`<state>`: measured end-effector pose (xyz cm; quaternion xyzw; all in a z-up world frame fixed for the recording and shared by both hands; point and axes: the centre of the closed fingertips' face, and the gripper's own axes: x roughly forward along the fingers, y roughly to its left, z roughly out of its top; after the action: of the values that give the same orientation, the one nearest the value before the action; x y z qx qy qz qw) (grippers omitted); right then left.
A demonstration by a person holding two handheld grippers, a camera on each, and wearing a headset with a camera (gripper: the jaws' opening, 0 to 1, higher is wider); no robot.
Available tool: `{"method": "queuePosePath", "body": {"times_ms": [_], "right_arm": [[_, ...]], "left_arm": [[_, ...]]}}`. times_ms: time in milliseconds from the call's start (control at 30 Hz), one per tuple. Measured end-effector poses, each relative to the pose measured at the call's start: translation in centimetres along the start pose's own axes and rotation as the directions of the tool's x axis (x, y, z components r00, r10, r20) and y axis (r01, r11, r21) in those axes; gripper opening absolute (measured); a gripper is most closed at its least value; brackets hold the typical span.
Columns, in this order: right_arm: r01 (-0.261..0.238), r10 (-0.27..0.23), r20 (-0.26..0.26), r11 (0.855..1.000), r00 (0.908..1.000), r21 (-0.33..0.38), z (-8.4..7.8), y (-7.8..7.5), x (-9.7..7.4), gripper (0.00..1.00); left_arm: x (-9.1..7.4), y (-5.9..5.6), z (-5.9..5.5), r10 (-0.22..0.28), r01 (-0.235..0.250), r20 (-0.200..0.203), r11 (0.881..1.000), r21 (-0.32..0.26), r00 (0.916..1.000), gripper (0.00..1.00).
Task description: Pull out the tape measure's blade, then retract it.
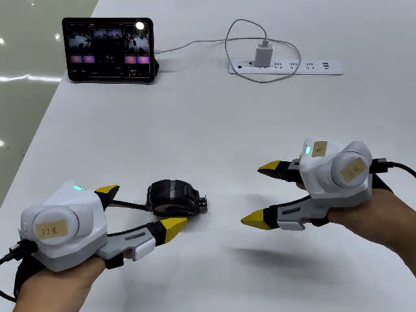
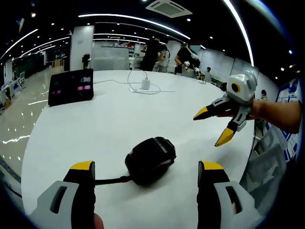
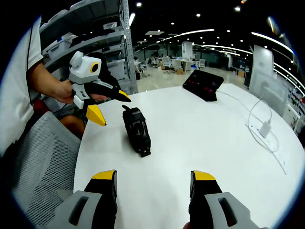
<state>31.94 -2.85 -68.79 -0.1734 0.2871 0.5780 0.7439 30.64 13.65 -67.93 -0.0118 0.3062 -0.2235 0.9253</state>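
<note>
A black tape measure (image 1: 172,197) lies on the white table (image 1: 214,123), its blade tip facing right and its wrist strap trailing left. My left gripper (image 1: 140,209) is open, its yellow-tipped jaws on either side of the case without touching it; in the left gripper view the tape measure (image 2: 150,160) sits just ahead of the left gripper (image 2: 147,168). My right gripper (image 1: 260,194) hangs open above the table to the right, well apart from the tape. From the right gripper view the tape measure (image 3: 136,130) lies ahead of the right gripper (image 3: 155,176).
A tablet (image 1: 109,49) stands at the table's far left. A white power strip (image 1: 286,65) with a charger and looped cable lies at the far right. The table's left edge drops to a glossy floor. A mesh chair (image 3: 43,157) sits beside the table.
</note>
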Motion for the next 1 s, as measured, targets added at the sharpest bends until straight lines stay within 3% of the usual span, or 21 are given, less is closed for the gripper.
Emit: {"method": "queuePosePath", "body": {"times_ms": [433,500,633,1000], "right_arm": [[0.058,-0.058,-0.01,0.998,0.9983,0.027,-1.3,0.9,-3.0,0.73],[0.064,-0.064,-0.001,0.997,0.9979,0.041,-1.3,1.1,-3.3,0.8],[0.072,-0.072,0.002,0.996,0.9974,0.045,-1.5,1.9,-4.1,0.79],[0.143,-0.145,0.02,0.987,0.9893,0.069,-2.7,1.8,-6.3,0.86]], "left_arm": [[-1.3,-0.4,-0.3,-0.037,0.04,-0.028,0.994,0.106,0.9989,0.93],[-1.5,-0.4,-0.4,-0.037,0.041,-0.034,0.993,0.114,0.9987,0.94],[-1.9,-0.2,-0.7,-0.038,0.044,-0.048,0.991,0.127,0.9981,0.95],[-3.3,0.2,-1.6,-0.038,0.048,-0.067,0.988,0.144,0.997,0.98]]}}
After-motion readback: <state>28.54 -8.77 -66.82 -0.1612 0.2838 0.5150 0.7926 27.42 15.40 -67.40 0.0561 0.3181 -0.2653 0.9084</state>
